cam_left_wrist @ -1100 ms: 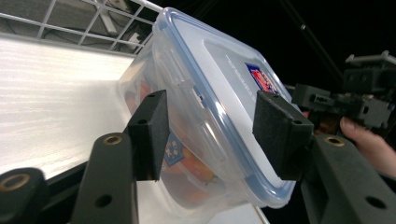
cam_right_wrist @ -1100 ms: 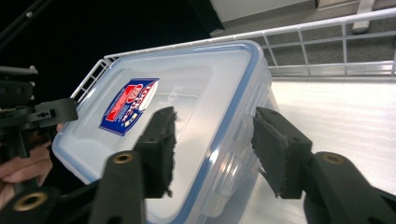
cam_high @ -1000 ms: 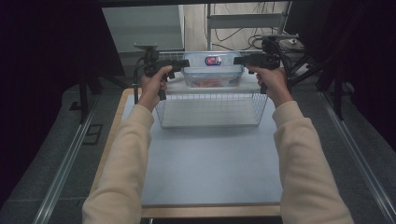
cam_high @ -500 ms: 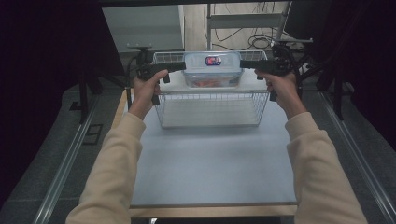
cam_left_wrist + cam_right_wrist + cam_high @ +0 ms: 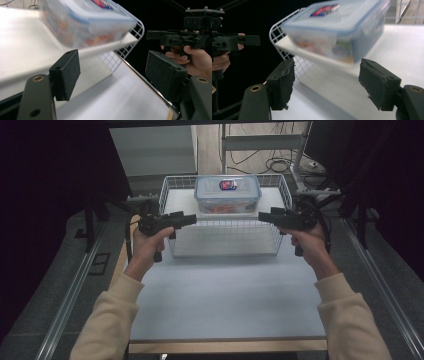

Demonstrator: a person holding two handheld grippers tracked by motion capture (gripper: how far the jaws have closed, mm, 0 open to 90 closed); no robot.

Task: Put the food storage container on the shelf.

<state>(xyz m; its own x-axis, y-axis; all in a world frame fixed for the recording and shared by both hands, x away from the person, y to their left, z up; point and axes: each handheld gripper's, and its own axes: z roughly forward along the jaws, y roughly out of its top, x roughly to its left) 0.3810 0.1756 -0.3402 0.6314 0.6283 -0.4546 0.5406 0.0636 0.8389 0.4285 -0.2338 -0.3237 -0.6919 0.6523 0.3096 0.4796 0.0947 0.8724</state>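
Both tongs we hold level over the table (image 5: pixel 220 295), pointing inward at each other across a white wire basket (image 5: pixel 280 190). Our left gripper (image 5: pixel 182 219) has its jaws spread wide with nothing between them, and our right gripper (image 5: pixel 265 216) is likewise gaping and empty. Inside the basket, on its far raised shelf, sits a clear lidded food box (image 5: pixel 227 194) with a blue-rimmed lid, apart from both tools and roughly midway between them.

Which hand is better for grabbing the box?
Roughly even, perhaps right. The right gripper is open, pointing at the lidded box in the wire basket; the left gripper mirrors it.
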